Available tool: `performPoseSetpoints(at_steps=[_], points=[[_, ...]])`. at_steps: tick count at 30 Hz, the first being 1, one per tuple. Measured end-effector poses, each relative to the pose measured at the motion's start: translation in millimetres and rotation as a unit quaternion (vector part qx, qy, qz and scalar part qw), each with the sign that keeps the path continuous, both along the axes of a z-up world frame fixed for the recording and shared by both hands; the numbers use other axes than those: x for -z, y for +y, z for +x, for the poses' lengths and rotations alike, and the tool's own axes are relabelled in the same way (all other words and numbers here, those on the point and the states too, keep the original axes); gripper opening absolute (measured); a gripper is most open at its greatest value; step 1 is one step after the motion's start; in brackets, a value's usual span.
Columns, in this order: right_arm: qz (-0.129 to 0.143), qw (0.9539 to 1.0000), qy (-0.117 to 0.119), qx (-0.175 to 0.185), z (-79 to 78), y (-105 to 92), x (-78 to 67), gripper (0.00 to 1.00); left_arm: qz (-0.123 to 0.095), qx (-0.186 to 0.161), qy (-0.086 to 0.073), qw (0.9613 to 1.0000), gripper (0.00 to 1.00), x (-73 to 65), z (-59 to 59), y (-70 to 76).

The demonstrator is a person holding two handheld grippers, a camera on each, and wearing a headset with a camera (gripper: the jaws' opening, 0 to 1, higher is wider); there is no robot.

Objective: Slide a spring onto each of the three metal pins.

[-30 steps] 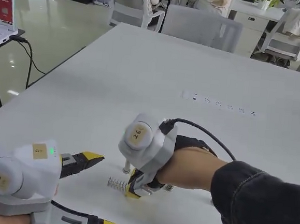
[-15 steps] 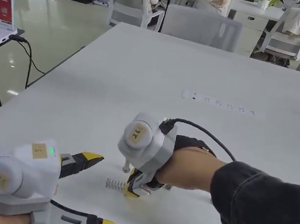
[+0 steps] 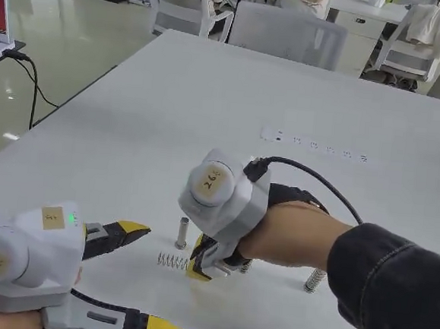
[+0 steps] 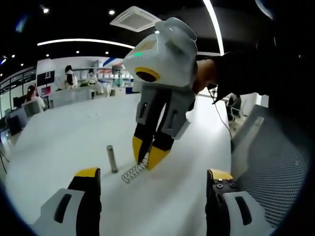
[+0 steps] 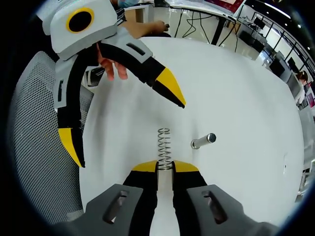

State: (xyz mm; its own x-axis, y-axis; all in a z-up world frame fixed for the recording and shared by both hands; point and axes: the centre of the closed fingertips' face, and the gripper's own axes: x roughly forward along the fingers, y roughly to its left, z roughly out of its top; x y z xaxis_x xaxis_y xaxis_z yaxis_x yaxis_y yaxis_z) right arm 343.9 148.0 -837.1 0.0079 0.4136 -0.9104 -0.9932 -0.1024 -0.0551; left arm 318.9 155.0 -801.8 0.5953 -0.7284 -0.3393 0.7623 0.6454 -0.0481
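Right gripper [image 5: 164,169] is clenched on one end of a spring [image 5: 164,145], which juts forward from its tips; a metal pin [image 5: 203,141] stands just beside. Left gripper [image 4: 153,172] gapes wide, empty, facing them

One lying spring [image 3: 171,260], one upright spring [image 3: 314,279], one pin [image 3: 182,232].
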Motion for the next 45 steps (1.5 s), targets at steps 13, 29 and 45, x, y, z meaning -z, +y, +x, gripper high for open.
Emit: performPoseSetpoints(at_steps=[13, 29, 45], points=[[-0.004, 0.9998, 0.002, -0.021, -11.5, -11.7, -10.9, 0.07, 0.003, 0.006, -0.008, 0.9999, 0.68, -2.5, -0.1, -0.8], [-0.008, 0.9990, 0.003, -0.044, -23.4, -17.0, -17.2, 0.07, 0.010, 0.034, -0.028, 0.9990, 0.38, -6.6, -4.8, -7.1], [-0.010, 0.9976, 0.012, -0.067, -32.9, -20.1, -19.5, 0.07, 0.018, 0.053, -0.039, 0.9977, 0.15, -7.4, -9.1, -10.7]])
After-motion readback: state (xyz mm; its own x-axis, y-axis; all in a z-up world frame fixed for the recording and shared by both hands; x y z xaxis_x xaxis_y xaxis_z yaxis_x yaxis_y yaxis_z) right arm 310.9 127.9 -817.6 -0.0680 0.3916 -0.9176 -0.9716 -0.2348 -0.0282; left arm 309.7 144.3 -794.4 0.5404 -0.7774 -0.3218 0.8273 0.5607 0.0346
